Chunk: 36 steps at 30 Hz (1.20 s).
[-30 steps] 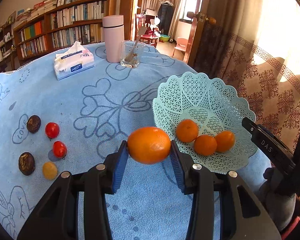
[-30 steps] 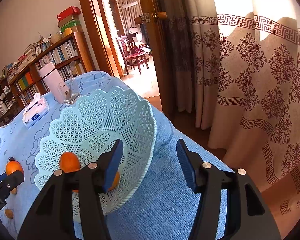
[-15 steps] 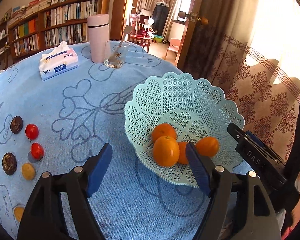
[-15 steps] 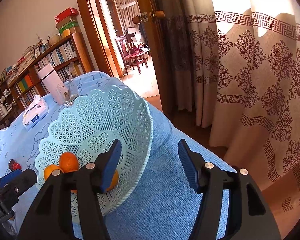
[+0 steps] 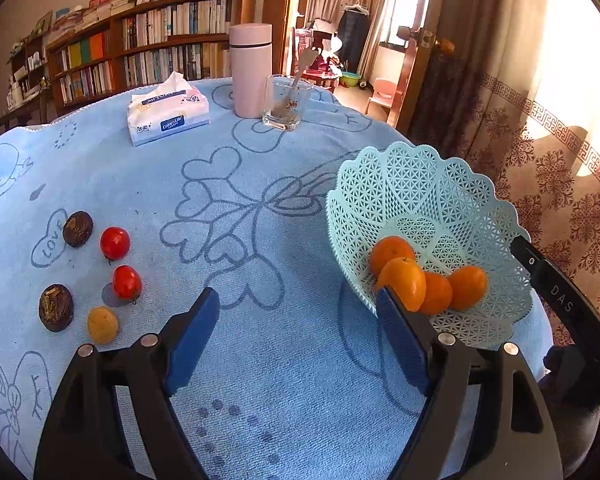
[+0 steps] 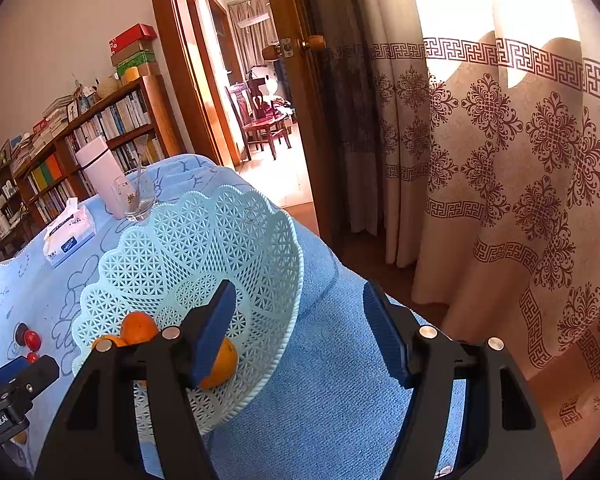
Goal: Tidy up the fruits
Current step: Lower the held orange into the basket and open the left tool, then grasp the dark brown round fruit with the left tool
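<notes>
A mint lattice basket [image 5: 432,184] stands at the table's right and holds several oranges [image 5: 402,280]. My left gripper [image 5: 298,312] is open and empty, left of the basket above the blue cloth. On the left lie two red tomatoes [image 5: 115,242], two dark brown fruits [image 5: 77,228] and a small yellow fruit [image 5: 102,324]. In the right wrist view my right gripper [image 6: 296,312] is open and empty at the basket's [image 6: 204,232] near right rim, with oranges [image 6: 138,328] partly hidden behind its left finger.
A tissue pack [image 5: 166,114], a pink flask [image 5: 250,70] and a glass with a spoon [image 5: 286,102] stand at the table's far side. The table edge, a patterned curtain [image 6: 500,160] and an open door lie to the right.
My left gripper opened and let the orange go into the basket, then drew back to the left. The right gripper barely moved.
</notes>
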Motion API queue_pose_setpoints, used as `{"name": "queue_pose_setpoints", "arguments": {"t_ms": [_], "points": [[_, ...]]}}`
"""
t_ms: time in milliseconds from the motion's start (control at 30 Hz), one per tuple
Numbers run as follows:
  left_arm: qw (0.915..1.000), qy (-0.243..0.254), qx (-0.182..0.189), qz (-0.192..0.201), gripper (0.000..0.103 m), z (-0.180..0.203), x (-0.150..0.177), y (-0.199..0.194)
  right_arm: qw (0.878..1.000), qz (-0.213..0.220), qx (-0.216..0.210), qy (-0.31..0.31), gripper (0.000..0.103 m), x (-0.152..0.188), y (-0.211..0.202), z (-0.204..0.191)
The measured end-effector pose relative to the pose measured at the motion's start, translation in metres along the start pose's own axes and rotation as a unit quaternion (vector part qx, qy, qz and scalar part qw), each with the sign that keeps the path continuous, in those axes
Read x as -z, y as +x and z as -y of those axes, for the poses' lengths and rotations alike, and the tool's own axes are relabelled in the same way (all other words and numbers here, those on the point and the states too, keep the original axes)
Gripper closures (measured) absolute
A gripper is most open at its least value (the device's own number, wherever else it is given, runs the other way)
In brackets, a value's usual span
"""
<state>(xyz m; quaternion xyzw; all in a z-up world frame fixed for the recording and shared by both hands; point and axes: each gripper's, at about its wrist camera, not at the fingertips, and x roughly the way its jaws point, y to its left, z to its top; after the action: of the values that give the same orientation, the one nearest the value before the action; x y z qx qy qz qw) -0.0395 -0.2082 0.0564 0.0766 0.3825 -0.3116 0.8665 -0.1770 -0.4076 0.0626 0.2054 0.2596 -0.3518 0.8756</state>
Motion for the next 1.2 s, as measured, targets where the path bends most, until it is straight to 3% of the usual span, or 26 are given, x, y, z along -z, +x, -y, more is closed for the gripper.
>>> {"name": "queue_pose_setpoints", "arguments": {"t_ms": [367,567,1200], "points": [[0.9994,-0.02,-0.027,0.01,0.023,-0.026,0.004,-0.009,0.991,0.088,-0.027,-0.095,0.021,0.009,-0.052,-0.05],[0.9985,-0.033,-0.04,0.016,0.023,-0.042,0.006,-0.014,0.988,0.068,-0.068,-0.119,0.021,0.019,-0.058,-0.07],[0.9886,-0.1,-0.111,0.02,0.023,-0.125,0.013,-0.026,0.971,0.013,-0.131,-0.2,0.021,0.059,-0.057,-0.118]]}}
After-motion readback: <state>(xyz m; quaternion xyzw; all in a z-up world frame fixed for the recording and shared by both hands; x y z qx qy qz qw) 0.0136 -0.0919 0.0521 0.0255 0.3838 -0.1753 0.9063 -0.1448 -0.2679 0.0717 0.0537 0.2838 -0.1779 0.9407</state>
